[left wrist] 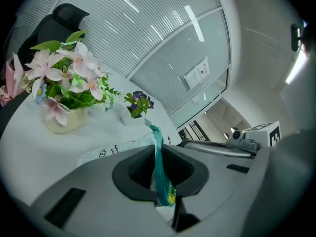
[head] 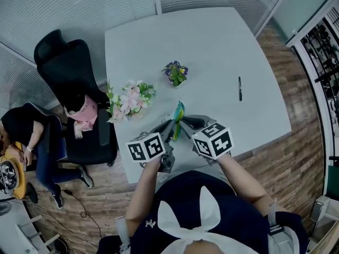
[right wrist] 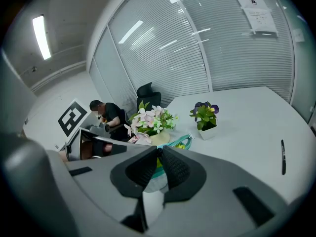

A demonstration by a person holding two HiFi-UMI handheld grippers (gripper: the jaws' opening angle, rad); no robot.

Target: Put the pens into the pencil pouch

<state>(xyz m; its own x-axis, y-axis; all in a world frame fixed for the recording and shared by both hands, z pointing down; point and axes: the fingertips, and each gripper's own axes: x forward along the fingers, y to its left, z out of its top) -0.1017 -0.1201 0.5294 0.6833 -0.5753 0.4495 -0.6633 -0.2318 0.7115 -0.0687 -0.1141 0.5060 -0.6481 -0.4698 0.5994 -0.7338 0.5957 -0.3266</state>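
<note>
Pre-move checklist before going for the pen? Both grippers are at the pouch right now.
1. Left gripper grip on the pencil pouch: shut on its teal zipper edge. Ok.
2. Right gripper grip: shut on the same pouch. Ok.
3. Pouch mouth open wide enough for a pen: cannot tell.
4. Pen located: lying on the table, to the right, apart from the pouch. Ok.
5. A gripper free to pick it up: both are on the pouch. Not ok.
6. Way to the pen: neither the flower pot nor the small purple plant stands between pouch and pen. Ok.
</note>
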